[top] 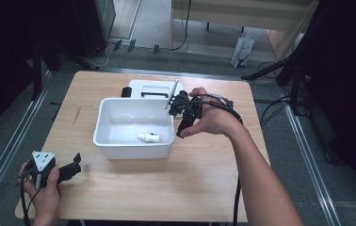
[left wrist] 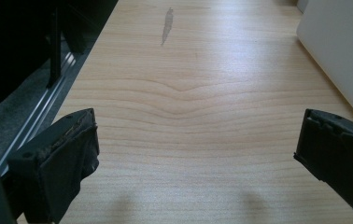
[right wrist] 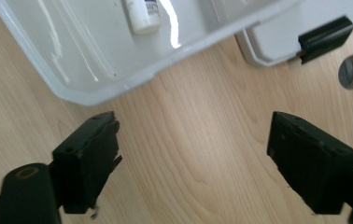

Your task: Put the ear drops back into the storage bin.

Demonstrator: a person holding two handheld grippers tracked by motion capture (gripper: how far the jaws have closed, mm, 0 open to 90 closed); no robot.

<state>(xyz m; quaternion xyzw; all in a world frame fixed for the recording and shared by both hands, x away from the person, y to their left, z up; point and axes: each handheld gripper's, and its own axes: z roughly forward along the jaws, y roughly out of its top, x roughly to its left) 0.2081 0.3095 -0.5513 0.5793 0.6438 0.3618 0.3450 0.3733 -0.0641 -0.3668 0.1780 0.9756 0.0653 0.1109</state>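
The right gripper (top: 182,115) is hanging open and empty just beside the white plastic tub (top: 104,123), where a small white bottle (top: 149,137) is lying (likely what it wants), while the left gripper (top: 74,167) is resting open on the wooden surface (top: 204,188).

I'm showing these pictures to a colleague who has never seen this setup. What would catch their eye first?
Probably the white plastic bin in the middle of the wooden table, with one small white bottle lying on its floor. Next, the right gripper, jaws open, hangs just beside the bin's right wall, with the bin's lid flat on the table behind. The left gripper, also open, rests far off near the table's near-left corner.
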